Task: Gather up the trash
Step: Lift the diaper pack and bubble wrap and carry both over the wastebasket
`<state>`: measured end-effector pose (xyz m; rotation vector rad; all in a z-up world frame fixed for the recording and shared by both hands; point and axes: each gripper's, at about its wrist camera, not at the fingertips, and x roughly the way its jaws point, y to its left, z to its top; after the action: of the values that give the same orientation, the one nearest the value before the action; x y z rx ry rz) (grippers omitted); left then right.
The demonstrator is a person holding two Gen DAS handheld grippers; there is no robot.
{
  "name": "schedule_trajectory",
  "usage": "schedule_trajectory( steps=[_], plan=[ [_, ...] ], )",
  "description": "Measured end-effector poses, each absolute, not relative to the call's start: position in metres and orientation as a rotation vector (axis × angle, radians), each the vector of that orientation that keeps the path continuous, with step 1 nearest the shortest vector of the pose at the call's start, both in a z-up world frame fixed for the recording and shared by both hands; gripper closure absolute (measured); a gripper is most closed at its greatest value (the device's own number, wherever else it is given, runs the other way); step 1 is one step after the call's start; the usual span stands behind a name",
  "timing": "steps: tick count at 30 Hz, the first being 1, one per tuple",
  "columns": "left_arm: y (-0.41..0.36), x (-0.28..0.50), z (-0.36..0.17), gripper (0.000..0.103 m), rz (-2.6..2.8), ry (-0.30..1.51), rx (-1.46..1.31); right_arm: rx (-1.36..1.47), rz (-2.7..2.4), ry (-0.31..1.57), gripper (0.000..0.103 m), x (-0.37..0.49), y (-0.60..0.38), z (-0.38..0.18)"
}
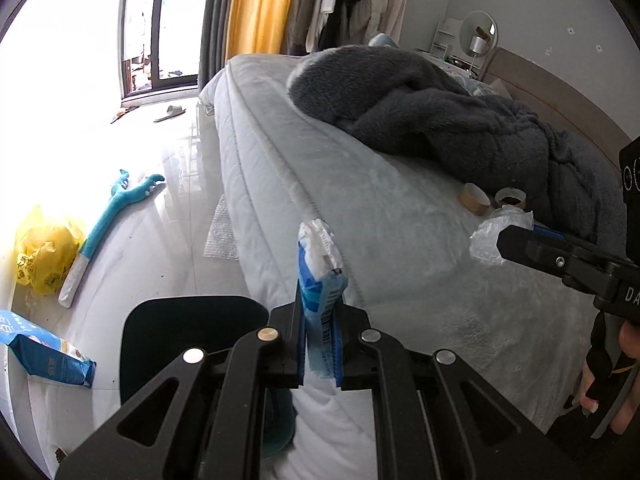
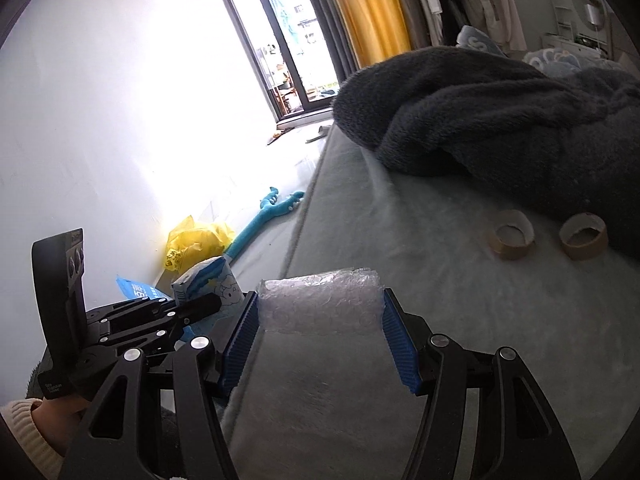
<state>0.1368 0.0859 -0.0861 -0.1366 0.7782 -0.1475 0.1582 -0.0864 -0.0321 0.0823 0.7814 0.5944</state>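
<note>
My left gripper is shut on a blue and white tissue pack, held upright over the bed's edge; the pack also shows in the right wrist view. My right gripper is shut on a wad of clear bubble wrap above the bed; the wad also shows in the left wrist view. Two empty cardboard tape rolls lie on the bed beside the grey blanket, ahead of the right gripper.
A grey fleece blanket is heaped on the pale bed. On the floor lie a yellow plastic bag, a teal plush toy, a blue packet, a bubble wrap sheet and a dark bin.
</note>
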Motion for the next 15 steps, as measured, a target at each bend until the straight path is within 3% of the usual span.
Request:
schedule_trajectory(
  steps=[15],
  plan=[
    [0.161,0.137,-0.119,0.091,-0.022,0.910,-0.202,-0.008,0.693,0.804,0.041,0.168,-0.017,-0.042]
  ],
)
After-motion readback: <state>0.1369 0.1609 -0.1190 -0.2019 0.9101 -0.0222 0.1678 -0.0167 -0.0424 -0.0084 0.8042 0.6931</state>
